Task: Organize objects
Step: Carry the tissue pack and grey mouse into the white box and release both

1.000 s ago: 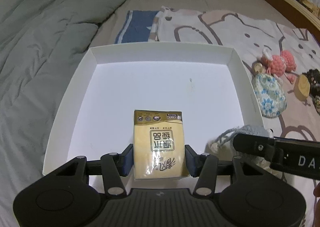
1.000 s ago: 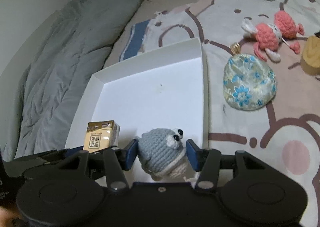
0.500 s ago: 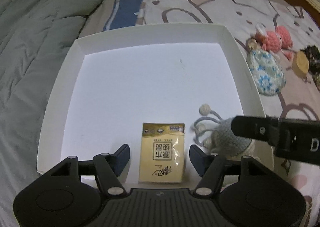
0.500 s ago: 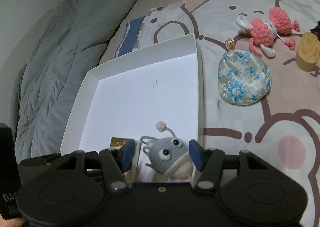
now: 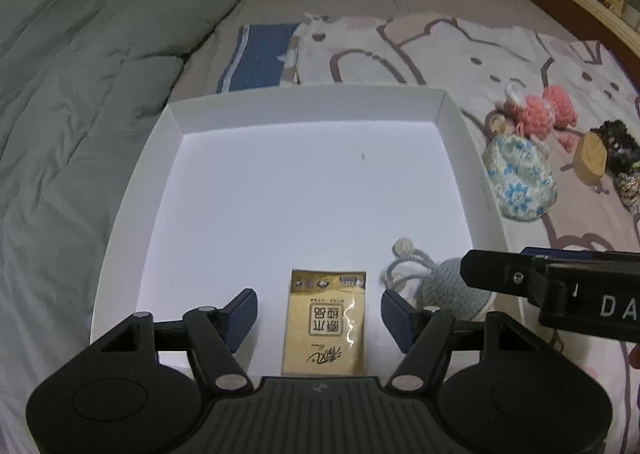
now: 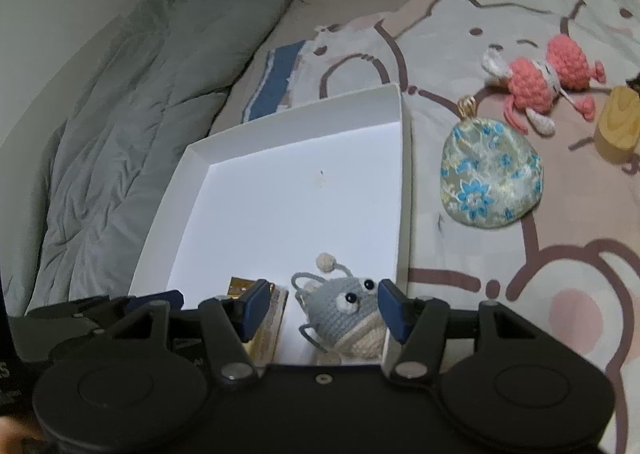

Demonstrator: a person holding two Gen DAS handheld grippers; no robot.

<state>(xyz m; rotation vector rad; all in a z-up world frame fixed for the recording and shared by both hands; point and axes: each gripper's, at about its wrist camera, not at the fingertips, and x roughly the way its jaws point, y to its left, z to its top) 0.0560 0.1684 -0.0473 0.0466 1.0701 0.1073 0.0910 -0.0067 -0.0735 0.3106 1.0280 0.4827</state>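
Observation:
A white shallow box (image 5: pixel 172 125) (image 6: pixel 400 101) lies on the bed. A yellow tissue pack (image 5: pixel 325 322) lies flat near its front edge, between the fingers of my open left gripper (image 5: pixel 320 314), untouched. It also shows in the right wrist view (image 6: pixel 268 318). A grey crochet toy (image 5: pixel 452 290) (image 6: pixel 340 314) with googly eyes lies in the box's front right corner, between the fingers of my open right gripper (image 6: pixel 322 312). The right gripper's body crosses the left wrist view at the right edge.
On the patterned sheet right of the box lie a floral coin pouch (image 5: pixel 520 181) (image 6: pixel 490 177), a pink crochet toy (image 5: pixel 536 113) (image 6: pixel 540 85), a wooden block (image 5: pixel 592 161) (image 6: pixel 618 129) and dark knitted things (image 5: pixel 620 141). A grey duvet (image 5: pixel 80 93) lies to the left.
Both grippers opened and let go: the tissue pack and the grey toy now lie in the box. Both grippers have drawn back and up a little.

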